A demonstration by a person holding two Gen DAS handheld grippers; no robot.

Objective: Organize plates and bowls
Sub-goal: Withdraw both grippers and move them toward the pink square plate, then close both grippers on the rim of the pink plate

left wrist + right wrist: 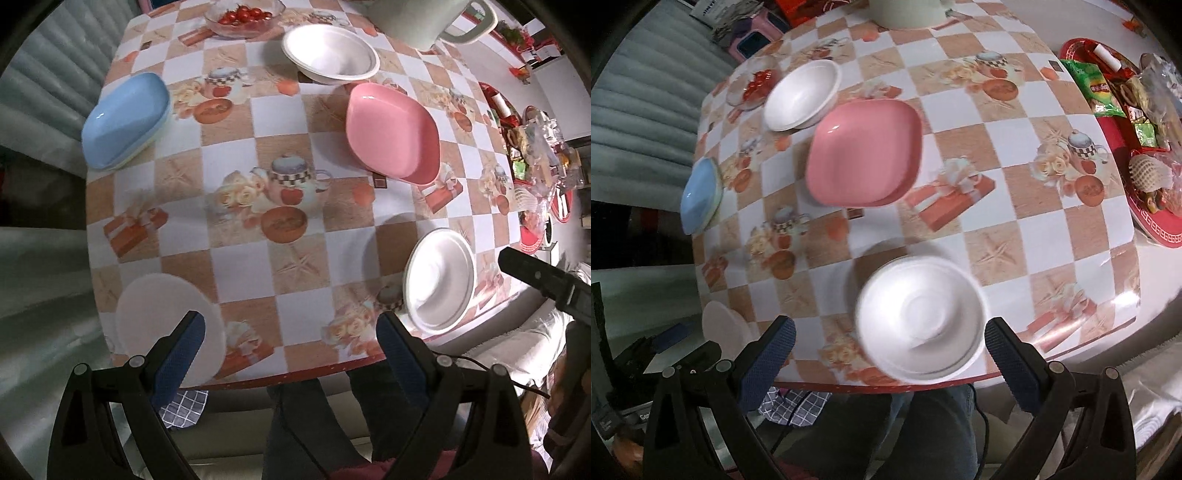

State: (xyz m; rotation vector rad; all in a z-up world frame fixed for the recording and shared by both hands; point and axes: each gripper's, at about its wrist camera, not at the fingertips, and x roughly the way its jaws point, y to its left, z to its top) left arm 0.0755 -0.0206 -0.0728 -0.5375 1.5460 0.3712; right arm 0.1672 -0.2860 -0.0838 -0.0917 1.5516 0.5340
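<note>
On the checkered table a pink plate (393,129) (864,153) lies in the middle. A white bowl (330,53) (801,96) sits behind it. A second white bowl (439,280) (919,314) sits at the near edge. A blue plate stack (125,120) (700,195) lies at the left edge. A flat white plate (166,325) (724,325) lies at the near left corner. My left gripper (290,343) is open and empty above the near edge, beside the flat plate. My right gripper (890,350) is open and empty, its fingers either side of the near bowl, above it.
A glass bowl of cherry tomatoes (243,16) (753,81) stands at the far left. A pale jug (417,18) (905,11) stands at the back. A red tray of packets (1137,140) fills the right side. The person's legs are below the table edge.
</note>
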